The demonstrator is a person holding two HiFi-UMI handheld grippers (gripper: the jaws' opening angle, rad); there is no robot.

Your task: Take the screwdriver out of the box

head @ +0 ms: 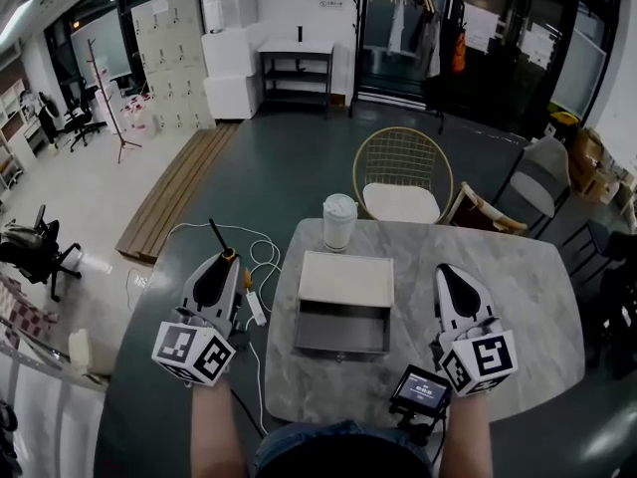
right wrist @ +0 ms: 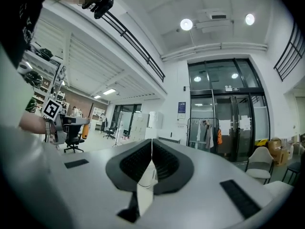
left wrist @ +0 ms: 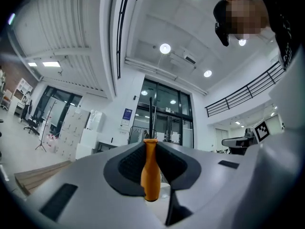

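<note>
Off the table's (head: pixel 518 287) left edge, over the floor, the left gripper (head: pixel 227 255) is clamped on the screwdriver (head: pixel 217 235). The left gripper view shows both pads pressed on the orange handle. The tool is out of the box (head: pixel 346 279) and clear of it.

Deciding relation: the screwdriver's long axis runs along the gripper's own line. The dark shaft projects beyond the tips, away from the person. The butt of the handle sits back between the pads. The box lies to the gripper's right, at the table's middle, well apart from the tool. Its drawer (head: pixel 343 332) is drawn open toward the person's edge. Any set-down on the table would, in my judgement, need a move to the right, across that left edge.

The right gripper (head: pixel 445 270) hovers over the table's right part with its jaws together and nothing held. It is nearer the box than the left, but carries nothing.

Not verifiable:
- The shaft's tip type is too thin and dark in both views.
- The drawer looks empty, but its rear, under the box top, is hidden.
- A pale shape below the right gripper's tips cannot be identified.
</note>
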